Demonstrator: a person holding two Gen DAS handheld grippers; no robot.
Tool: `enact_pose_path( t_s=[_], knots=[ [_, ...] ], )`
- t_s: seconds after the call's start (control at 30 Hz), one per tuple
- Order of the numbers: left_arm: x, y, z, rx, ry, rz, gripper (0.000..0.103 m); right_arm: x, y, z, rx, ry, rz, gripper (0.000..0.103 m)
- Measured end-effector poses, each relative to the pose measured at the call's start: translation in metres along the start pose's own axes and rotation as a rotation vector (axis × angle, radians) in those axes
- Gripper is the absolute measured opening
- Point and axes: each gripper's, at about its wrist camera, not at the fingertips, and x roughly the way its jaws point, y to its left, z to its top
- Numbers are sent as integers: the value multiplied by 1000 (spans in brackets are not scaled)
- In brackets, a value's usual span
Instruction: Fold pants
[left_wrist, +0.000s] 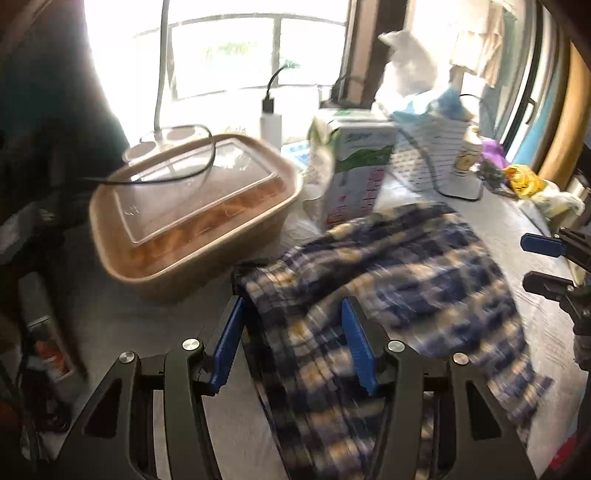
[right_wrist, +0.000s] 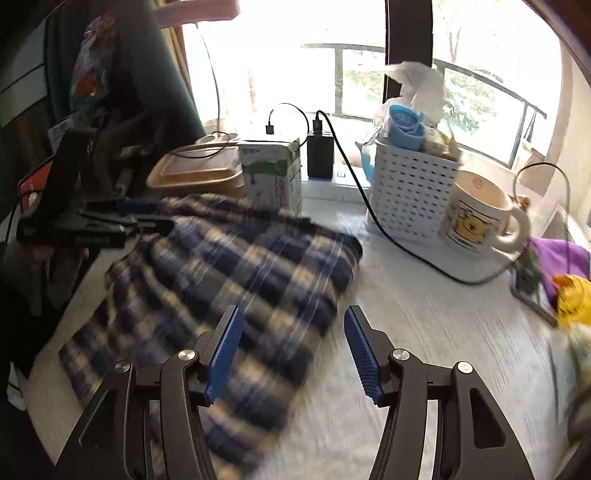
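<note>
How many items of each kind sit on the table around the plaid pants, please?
Blue-and-cream plaid pants: 1
Tan lidded food container: 1
Green-and-white carton: 1
White perforated plastic basket: 1
Cream cartoon mug: 1
Total: 5

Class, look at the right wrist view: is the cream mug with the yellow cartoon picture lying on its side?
No: the cream mug with the yellow cartoon picture stands upright beside the white perforated plastic basket, its rim facing up.

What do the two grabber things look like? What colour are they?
The left gripper and right gripper look alike: black angular metal arms with round silver bolts, ending in two flat blue ribbed pads. Seen from the right camera, the left one's black body carries small pale lettering, too blurred to read.
</note>
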Motion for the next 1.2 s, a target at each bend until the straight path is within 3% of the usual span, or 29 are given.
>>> enact_pose_path(
  t_s=[0.1, 0.2, 0.27, 0.3, 0.53, 0.7, 0.83, 0.9, 0.97, 1.07, 1.1, 1.17, 1.2],
  knots=[
    [15, 10, -1, -35, 23, -15, 54, 35, -4, 9, -3, 37, -9, 59],
    [23, 18, -4, -58, 28, -23, 66, 73, -9, 11, -19, 94, -72, 60],
    [26, 27, -7, -89, 37, -32, 73, 86, -22, 15, 37, 96, -104, 90],
    [24, 31, -8, -104, 37, -49, 73, 88, -28, 17, 68, 110, -91, 91],
    [-6, 36, -8, -100, -9, -68, 73, 46, -28, 27, 83, -4, -36, 91],
    [17, 35, -5, -101, 25, -97, 73, 48, -46, 28, 149, -18, -10, 91],
    [30, 34, 2, -101, 24, -132, 73, 62, -62, 21, 239, -19, 79, 91],
    [32, 35, 7, -112, 30, -142, 73, 69, -60, 19, 248, -9, 94, 87],
    [34, 34, 10, -106, 36, -146, 73, 77, -57, 21, 253, 2, 118, 75],
    [36, 30, 11, -67, 34, -143, 72, 85, -51, 27, 239, 6, 135, 71],
    [36, 29, 10, -61, 26, -144, 71, 89, -50, 29, 234, 17, 140, 71],
    [37, 24, 8, -45, 2, -145, 52, 95, -46, 32, 227, 19, 141, 70],
    [37, 21, 8, -37, -6, -142, 48, 98, -44, 34, 226, 19, 142, 70]
  ],
)
